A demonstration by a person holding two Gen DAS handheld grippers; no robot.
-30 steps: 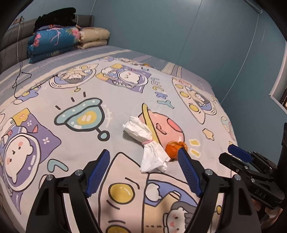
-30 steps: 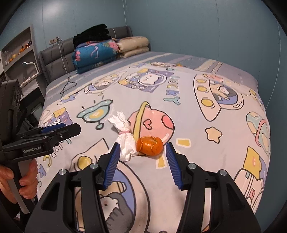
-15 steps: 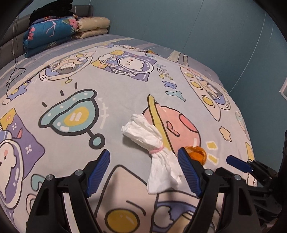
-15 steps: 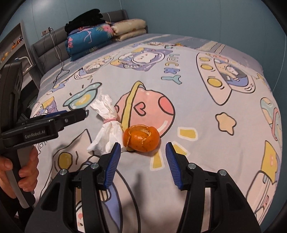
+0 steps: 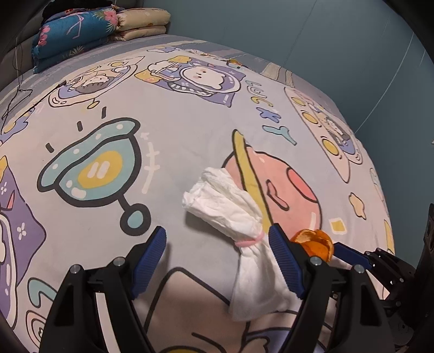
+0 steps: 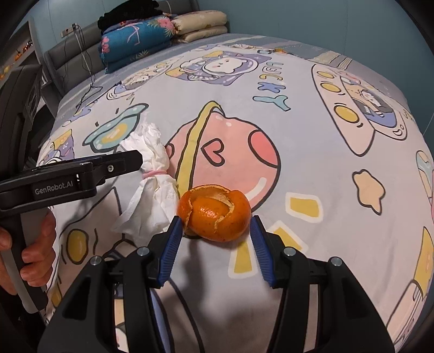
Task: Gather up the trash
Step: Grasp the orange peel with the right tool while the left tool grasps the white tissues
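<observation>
Nothing collected yet: tied tissue bundle (image 5: 230, 214) and orange peel (image 6: 215, 216) lying on bed (image 6: 312, 152). Left gripper (image 5: 217, 255), right gripper (image 6: 214, 244) hovering, fingers open, gripping nothing.

Orange peel (image 5: 314, 243): in the left wrist view, mostly hidden behind the blue pad of the left hand-held gripper (image 5: 218, 260); only its top and right side show.
Tissue bundle (image 6: 152, 190): in the right wrist view, upper end partly covered by the left hand-held gripper's black finger; lower edge runs behind the right hand-held gripper (image 6: 214, 244).
Hand (image 6: 29, 252): cut off by the left edge of the right wrist view; only fingers on the handle show.
Shelf (image 6: 16, 51): upper left of the right wrist view, dark and cut by the lens rim; small items on it too small to tell.
Black pile (image 6: 127, 16): on the folded blankets (image 6: 135, 38); what it is cannot be told.
Bed (image 5: 190, 122): near edge hidden under both gripper bodies.
</observation>
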